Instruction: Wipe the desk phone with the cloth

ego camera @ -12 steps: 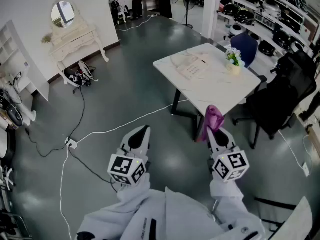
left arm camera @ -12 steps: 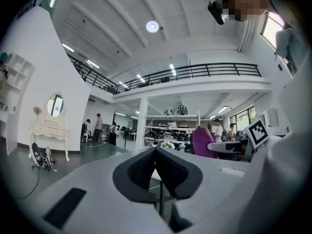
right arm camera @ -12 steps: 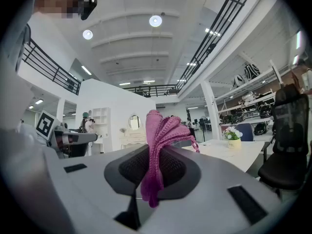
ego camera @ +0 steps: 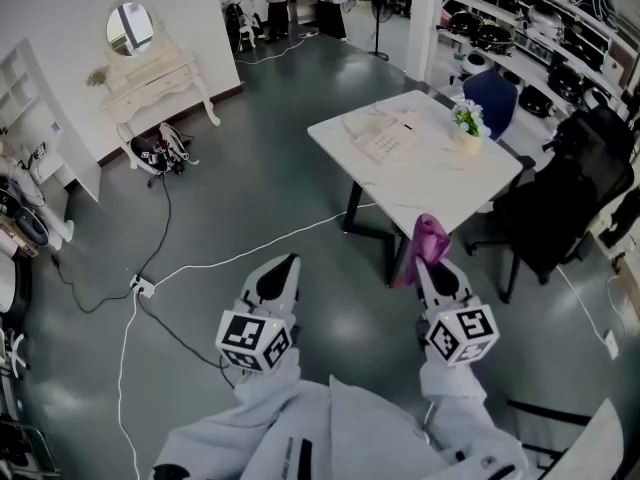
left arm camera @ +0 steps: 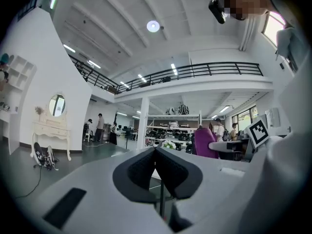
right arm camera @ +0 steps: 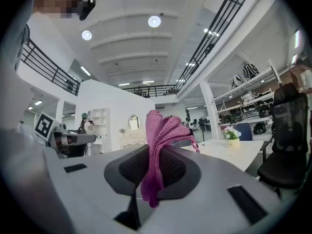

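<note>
We hold left gripper (ego camera: 283,268) nearest, jaws pressed together, nothing between. Right gripper (ego camera: 432,264) clamped on cloth (ego camera: 428,236): magenta, ribbed knit, bunched, sticking up past jaws, tail hanging below. Both over floor, short of tabletop (ego camera: 455,193). Farther: pale desk phone (ego camera: 385,136) near tabletop's far left edge; flower pot (ego camera: 466,125) by far right edge.

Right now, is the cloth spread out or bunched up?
Bunched up: the cloth is gathered into folds, pinched in the right gripper, whose jaws are shut on it, a tail hanging below.
</note>
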Motion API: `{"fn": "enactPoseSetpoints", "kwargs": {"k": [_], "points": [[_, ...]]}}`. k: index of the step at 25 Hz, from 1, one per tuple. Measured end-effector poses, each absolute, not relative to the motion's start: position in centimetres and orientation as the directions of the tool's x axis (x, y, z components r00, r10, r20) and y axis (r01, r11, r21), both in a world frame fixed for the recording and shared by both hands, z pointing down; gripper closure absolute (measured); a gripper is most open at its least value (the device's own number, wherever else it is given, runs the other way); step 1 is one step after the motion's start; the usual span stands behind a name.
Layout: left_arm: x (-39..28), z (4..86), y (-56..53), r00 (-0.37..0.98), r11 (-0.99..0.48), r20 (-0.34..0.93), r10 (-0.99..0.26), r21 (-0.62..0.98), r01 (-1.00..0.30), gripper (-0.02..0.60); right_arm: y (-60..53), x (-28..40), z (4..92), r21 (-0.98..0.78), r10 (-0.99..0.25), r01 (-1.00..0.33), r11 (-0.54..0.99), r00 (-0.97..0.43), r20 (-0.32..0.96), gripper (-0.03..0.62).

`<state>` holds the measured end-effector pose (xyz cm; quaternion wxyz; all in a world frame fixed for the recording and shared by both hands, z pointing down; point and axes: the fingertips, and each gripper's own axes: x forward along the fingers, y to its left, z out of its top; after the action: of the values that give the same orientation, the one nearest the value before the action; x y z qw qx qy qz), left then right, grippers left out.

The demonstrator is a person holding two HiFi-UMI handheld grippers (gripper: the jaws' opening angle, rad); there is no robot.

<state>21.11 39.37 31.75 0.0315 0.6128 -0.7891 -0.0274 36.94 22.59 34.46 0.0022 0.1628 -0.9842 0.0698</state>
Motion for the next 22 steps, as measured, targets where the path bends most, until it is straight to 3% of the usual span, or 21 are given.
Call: {"fn": "enactPoseSetpoints", "kwargs": {"k": [22], "points": [[23.2, 33.4, 37.1, -0.291, 0.296, 0.066, -0.954, 0.081, -0.952, 0.584, 20.3, 37.2, 36.5, -0.200, -0.273, -0.274, 0.941, -0.961, 0.032, 0.557]]}}
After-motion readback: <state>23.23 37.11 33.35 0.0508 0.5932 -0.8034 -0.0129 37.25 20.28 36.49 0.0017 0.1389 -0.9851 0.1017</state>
